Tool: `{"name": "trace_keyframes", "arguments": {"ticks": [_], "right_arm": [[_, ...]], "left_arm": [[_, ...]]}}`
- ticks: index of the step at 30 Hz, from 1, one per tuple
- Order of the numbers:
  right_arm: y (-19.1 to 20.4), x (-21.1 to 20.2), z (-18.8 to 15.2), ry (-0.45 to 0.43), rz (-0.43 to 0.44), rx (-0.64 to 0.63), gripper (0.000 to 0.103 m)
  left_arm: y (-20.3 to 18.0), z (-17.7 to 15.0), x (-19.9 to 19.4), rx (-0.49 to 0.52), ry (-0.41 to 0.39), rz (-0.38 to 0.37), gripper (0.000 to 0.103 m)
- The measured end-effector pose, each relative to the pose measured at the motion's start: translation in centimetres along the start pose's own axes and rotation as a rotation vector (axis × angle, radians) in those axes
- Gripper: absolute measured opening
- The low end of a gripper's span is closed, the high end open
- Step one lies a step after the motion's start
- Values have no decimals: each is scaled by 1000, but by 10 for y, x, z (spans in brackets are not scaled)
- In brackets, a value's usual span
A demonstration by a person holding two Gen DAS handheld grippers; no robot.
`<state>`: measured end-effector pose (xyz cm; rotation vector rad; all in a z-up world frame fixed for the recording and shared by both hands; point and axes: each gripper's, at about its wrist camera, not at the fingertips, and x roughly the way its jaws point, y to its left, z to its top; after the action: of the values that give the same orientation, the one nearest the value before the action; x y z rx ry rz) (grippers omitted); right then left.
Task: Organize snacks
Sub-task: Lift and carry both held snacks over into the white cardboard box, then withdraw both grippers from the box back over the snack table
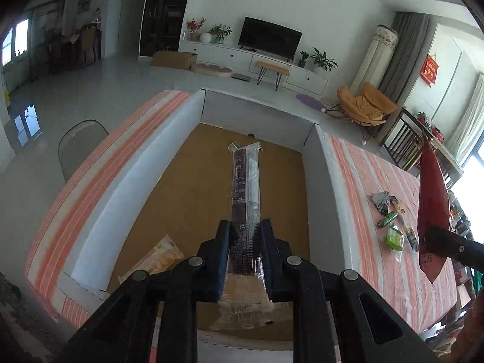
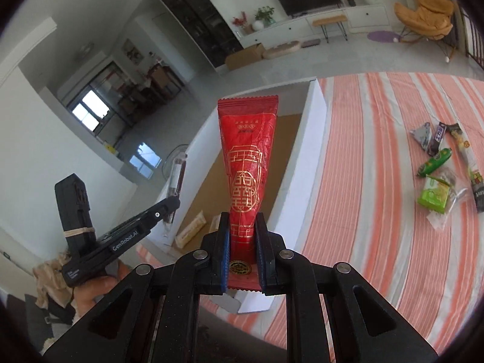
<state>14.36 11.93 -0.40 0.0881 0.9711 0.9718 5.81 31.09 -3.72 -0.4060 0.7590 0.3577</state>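
Observation:
My left gripper (image 1: 244, 227) is shut on a long clear packet with a dark brown snack (image 1: 245, 187), held above the open white cardboard box (image 1: 169, 154). It also shows in the right wrist view (image 2: 178, 175). My right gripper (image 2: 242, 220) is shut on a red snack packet with gold print (image 2: 246, 163), held over the box's right wall (image 2: 302, 163). That red packet shows at the right of the left wrist view (image 1: 432, 211). A yellow snack packet (image 1: 157, 257) lies on the box's brown floor.
The box stands on a table with an orange and white striped cloth (image 2: 378, 227). Several loose snack packets (image 2: 444, 166) lie on the cloth to the right of the box. A grey chair (image 1: 78, 145) stands at the table's left side.

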Motion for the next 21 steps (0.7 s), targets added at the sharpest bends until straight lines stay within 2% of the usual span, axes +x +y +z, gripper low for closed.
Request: {"name": "trace_keyframes", "arguments": {"ticks": [1,2,3,4,5,6,8,11,13,16,17,20,21], "right_arm": [[8,14,3,7,14,-17,21],[14,26,3,14,18,-28,36],[16,35,3,19,18,-29,61],[15,40,1,15,17,-25,67],[12,41,-3,1,12,-22,67],[5,40,-8,-12,3,-24,66],[-14,34,-25,-44,-91,-55,66],[-59,22,-58,-107,-364,-127,70],[-102,15,-84,-103,-551,-119,70],[-174,-11,-123,-100,-759,18,70],[-196,-25,-134,-119,-817,80,70],[-247,-66,-160,-181,-972,243,70],[-260,-81,-166,-198,-994,322,70]], "left_arm": [[7,-2,6,-1,2,52,23],[14,-6,12,-11,3,92,37],[19,-10,15,-27,1,108,57],[23,-15,15,-50,-9,105,66],[25,-21,14,-69,-29,96,76],[29,-25,10,-79,-46,93,80],[21,-31,8,-70,-71,67,80],[-7,-41,5,-28,-71,2,80],[-39,-46,3,17,-59,-70,80],[-102,-58,-3,133,-47,-201,81],[-128,-62,-8,181,-37,-249,85],[-198,-84,-1,303,12,-369,95],[-219,-93,8,333,40,-388,96]]}}
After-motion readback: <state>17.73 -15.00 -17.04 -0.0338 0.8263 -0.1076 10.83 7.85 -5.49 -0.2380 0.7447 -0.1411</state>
